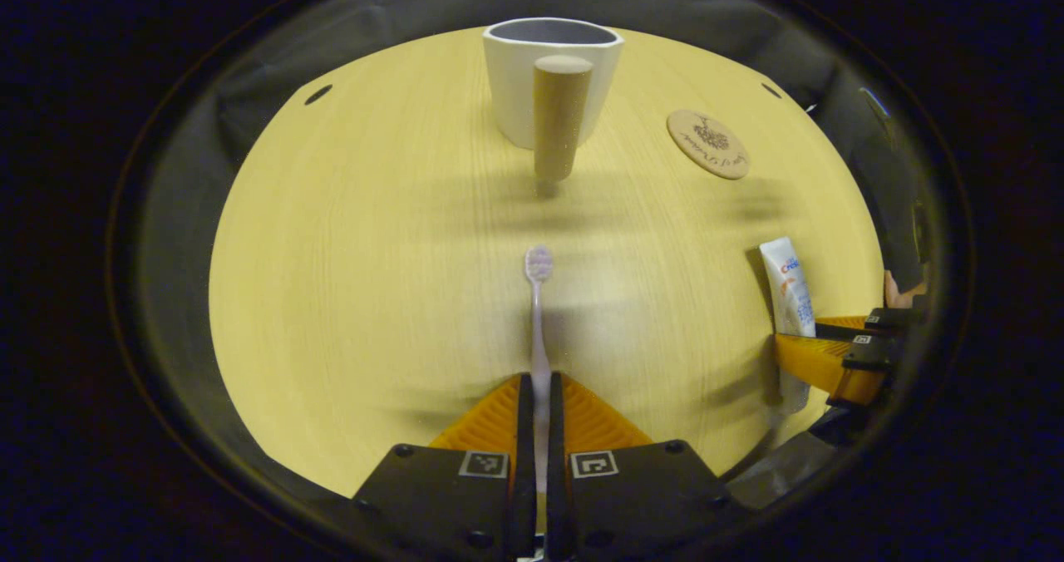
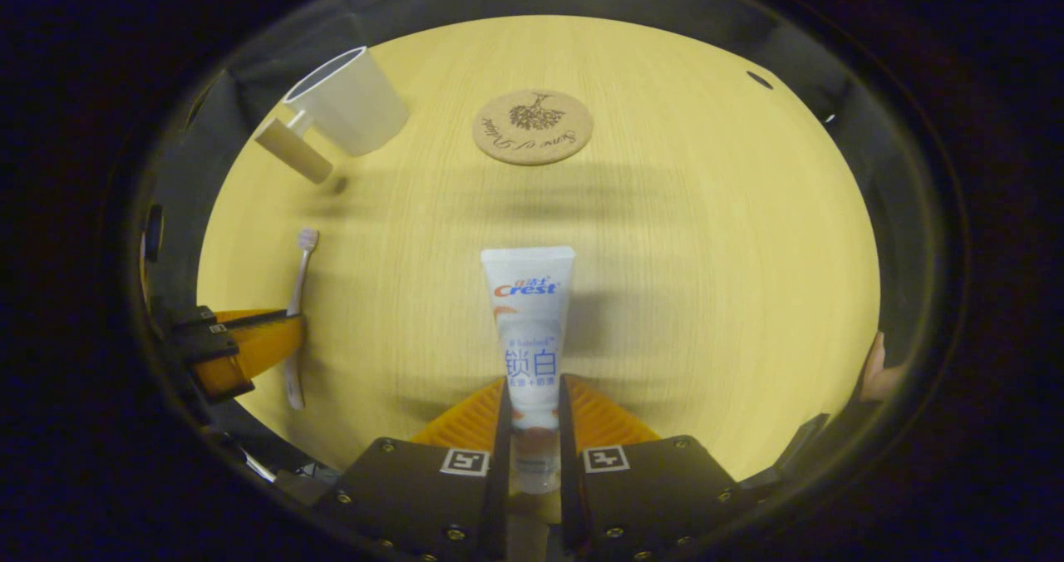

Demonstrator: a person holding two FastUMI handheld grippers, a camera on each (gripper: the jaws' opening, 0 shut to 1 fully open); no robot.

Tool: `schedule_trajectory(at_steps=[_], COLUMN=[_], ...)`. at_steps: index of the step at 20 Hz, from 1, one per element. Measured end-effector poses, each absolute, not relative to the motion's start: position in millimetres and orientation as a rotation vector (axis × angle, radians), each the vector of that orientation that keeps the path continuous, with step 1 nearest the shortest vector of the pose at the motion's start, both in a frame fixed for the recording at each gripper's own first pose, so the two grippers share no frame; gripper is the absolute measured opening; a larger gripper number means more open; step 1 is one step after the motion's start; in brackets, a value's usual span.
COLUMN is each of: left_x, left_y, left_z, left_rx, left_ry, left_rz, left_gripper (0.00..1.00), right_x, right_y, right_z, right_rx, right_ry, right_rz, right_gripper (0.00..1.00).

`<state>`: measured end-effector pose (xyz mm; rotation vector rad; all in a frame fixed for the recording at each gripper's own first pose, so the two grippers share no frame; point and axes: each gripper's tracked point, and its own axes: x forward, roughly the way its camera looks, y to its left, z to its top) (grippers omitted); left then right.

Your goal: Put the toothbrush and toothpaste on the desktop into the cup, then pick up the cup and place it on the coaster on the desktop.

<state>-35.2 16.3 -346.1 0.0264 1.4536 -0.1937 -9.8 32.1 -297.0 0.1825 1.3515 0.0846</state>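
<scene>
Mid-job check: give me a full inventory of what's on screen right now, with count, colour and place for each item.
table: one, pale wood, under everything.
cup: one, white with a wooden handle, upright at the far side of the table.
coaster: one, round tan cork with a dark print, bare, beside the cup.
toothbrush: one, pale pink, handle clamped in the left tool, head pointing toward the cup.
toothpaste: one tube, white with blue and red print, clamped in the right tool.
left tool: one, shut on the toothbrush.
right tool: one, shut on the toothpaste.
</scene>
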Motion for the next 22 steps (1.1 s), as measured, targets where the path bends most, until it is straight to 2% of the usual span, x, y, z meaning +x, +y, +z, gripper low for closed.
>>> schedule_trajectory(at_steps=[1, 2, 3, 14, 15, 16, 17, 18, 19, 20, 21, 22], left_x=[-35.5, -34.0, -33.6, -23.5, -22.4, -19.2, -16.6, -12.0, -7.9, -3.4, 4.1, 12.4], left_y=[16.5, 16.9, 16.6, 22.0, 23.9, 26.6, 29.6, 30.9, 30.9, 32.8, 35.5, 39.1], left_z=[-345.4, -344.8, -344.3, -309.9, -302.5, -294.5, -286.8, -276.9, -268.7, -259.8, -250.4, -240.6], left_rx=[0.023, 0.018, 0.012, -0.179, -0.184, -0.188, -0.198, -0.216, -0.237, -0.253, -0.268, -0.280], left_ry=[1.448, 1.438, 1.433, 1.226, 1.201, 1.177, 1.153, 1.129, 1.104, 1.078, 1.050, 1.018], left_rz=[-0.197, -0.195, -0.202, -0.160, -0.157, -0.155, -0.151, -0.148, -0.150, -0.145, -0.141, -0.137], left_gripper=[0.07, 0.13, 0.10, 0.10, 0.15, 0.15, 0.10, 0.10, 0.10, 0.15, 0.15, 0.09], right_x=[-9.8, -9.9, -9.2, 14.7, 17.7, 20.1, 21.2, 24.0, 26.8, 29.9, 33.3, 37.8], right_y=[34.1, 33.8, 34.2, 41.5, 42.3, 42.6, 42.4, 43.3, 44.3, 45.0, 46.2, 47.6], right_z=[-298.0, -296.8, -296.2, -244.2, -239.6, -234.1, -226.7, -219.2, -212.2, -205.3, -199.6, -192.0], right_rx=[0.199, 0.211, 0.221, 0.307, 0.307, 0.306, 0.310, 0.313, 0.316, 0.315, 0.314, 0.315], right_ry=[1.347, 1.338, 1.328, 1.079, 1.052, 1.032, 1.009, 0.987, 0.963, 0.944, 0.922, 0.900], right_rz=[0.092, 0.094, 0.096, 0.150, 0.153, 0.159, 0.165, 0.172, 0.179, 0.188, 0.193, 0.203], right_gripper=[0.22, 0.19, 0.22, 0.22, 0.22, 0.22, 0.26, 0.22, 0.22, 0.22, 0.22, 0.22])
